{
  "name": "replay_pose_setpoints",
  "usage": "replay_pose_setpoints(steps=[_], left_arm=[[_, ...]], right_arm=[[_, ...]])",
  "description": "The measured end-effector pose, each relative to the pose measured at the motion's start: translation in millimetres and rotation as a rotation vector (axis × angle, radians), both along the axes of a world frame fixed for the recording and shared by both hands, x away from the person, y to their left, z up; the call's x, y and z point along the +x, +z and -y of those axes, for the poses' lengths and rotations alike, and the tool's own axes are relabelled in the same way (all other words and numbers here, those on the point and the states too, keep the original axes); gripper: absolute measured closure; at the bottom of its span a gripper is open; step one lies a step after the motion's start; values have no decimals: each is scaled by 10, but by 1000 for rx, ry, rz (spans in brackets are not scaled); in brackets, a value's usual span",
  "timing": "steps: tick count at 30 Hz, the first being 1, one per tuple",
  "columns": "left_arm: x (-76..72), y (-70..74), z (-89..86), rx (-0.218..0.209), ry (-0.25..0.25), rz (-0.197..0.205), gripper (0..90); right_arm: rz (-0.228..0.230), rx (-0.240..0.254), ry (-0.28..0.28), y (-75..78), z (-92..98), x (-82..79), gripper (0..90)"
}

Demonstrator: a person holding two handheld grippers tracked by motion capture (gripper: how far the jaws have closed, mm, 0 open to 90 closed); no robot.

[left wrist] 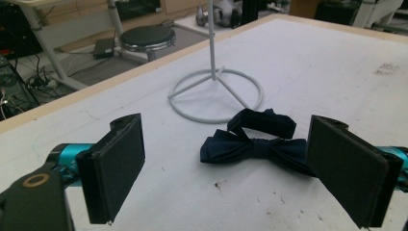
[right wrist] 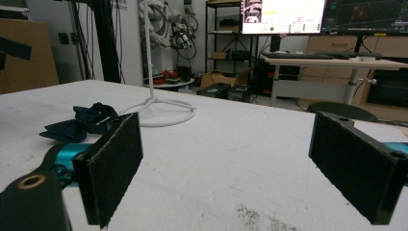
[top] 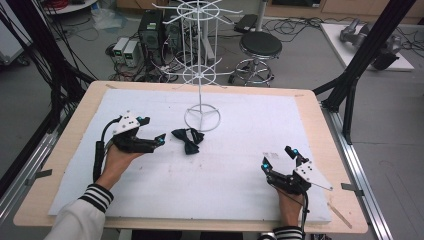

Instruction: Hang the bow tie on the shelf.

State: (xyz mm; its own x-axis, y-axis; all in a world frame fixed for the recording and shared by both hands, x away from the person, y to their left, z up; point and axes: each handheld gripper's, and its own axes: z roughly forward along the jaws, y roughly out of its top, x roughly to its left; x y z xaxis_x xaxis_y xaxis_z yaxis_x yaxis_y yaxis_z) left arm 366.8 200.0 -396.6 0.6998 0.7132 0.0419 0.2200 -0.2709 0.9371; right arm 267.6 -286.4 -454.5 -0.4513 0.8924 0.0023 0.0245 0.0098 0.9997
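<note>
Bow tie (dark navy) lies just beside the white wire stand's ring base; left gripper near it, right gripper well apart, both wide open and empty.

This is looking like a robotics lab. Computer towers and tangled cables are sitting on the grey floor beyond the table, black frame beams are rising beside it, and monitors are glowing over desks and cluttered shelves.
</note>
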Motion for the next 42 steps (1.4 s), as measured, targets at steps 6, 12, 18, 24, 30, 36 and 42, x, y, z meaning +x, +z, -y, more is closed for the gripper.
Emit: replay_pose_setpoints(steps=[6,12,18,24,30,36,42], left_arm=[[136,-16,120,40,0,-47,144],[222,-42,230,104,-8,-89,149],[294,-64,335,119,-13,-104,150],[374,-98,466,131,-16,-117,159],[442,-107,601,169,-8,-133,164],[526,-112,719,210,-7,-168,201],[578,-108,803,256,-8,-213,214]], right_arm=[[1,-1,0,0,0,0,108],[1,-1,0,0,0,-1,108],[-4,3,-1,-1,-6,-7,108],[-2,4,0,-1,-2,-8,108],[-2,5,0,-1,-3,-8,108],[-2,4,-2,-2,1,-9,108],[0,4,-2,-2,2,-8,108]])
